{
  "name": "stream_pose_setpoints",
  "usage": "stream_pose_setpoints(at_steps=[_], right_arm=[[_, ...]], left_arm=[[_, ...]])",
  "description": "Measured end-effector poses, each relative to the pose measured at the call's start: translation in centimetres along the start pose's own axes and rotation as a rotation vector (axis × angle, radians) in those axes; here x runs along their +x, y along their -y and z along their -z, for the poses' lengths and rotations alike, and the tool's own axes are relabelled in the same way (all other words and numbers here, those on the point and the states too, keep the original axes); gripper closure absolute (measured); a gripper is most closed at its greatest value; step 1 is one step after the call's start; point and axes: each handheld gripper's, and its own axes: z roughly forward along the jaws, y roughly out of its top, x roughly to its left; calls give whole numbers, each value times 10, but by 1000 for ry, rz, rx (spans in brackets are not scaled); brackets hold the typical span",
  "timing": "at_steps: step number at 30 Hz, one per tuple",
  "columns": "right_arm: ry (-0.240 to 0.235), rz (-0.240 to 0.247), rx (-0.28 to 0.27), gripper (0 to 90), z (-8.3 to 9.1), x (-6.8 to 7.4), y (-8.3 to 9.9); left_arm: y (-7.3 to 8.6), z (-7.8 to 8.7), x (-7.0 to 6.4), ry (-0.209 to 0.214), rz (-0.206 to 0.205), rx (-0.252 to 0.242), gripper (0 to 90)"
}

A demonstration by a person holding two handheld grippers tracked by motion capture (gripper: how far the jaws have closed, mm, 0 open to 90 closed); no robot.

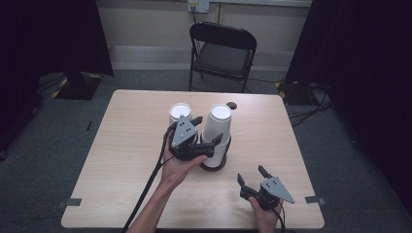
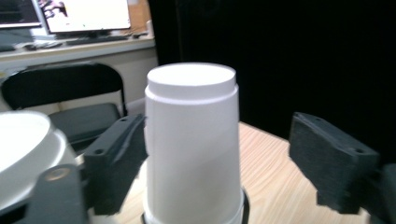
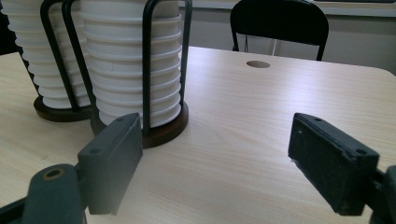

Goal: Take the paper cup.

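Note:
Two stacks of upside-down white cups stand mid-table, each in a black wire holder on a dark round base (image 3: pixel 163 130). My left gripper (image 1: pixel 207 130) is open, its jaws either side of the top cup (image 2: pixel 191 140) of the right stack (image 1: pixel 216 125). The left jaw sits close against the cup and the right jaw stands well off it. The left stack (image 1: pixel 180 112) rises just beside that hand, and its top (image 2: pixel 18 140) shows at the edge of the left gripper view. My right gripper (image 1: pixel 251 174) hovers open and empty near the table's front right, facing the right stack (image 3: pixel 135 70) and the left stack (image 3: pixel 51 60) behind it.
A black folding chair (image 1: pixel 222 51) stands behind the light wooden table (image 1: pixel 126 145). There is a round hole (image 1: pixel 232 105) near the table's far edge. The left gripper's cable (image 1: pixel 145 189) trails off the front edge. Dark curtains flank both sides.

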Motion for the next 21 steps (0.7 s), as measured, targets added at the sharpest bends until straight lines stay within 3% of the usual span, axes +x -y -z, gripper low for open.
stream_pose_setpoints(at_steps=[12, 21], right_arm=[[-4, 0, -2, 170, 0, 0, 0], [-9, 1, -4, 171, 0, 0, 0]], left_arm=[[-11, -20, -2, -11, -13, 23, 168], [-19, -38, 1, -51, -36, 59, 181]])
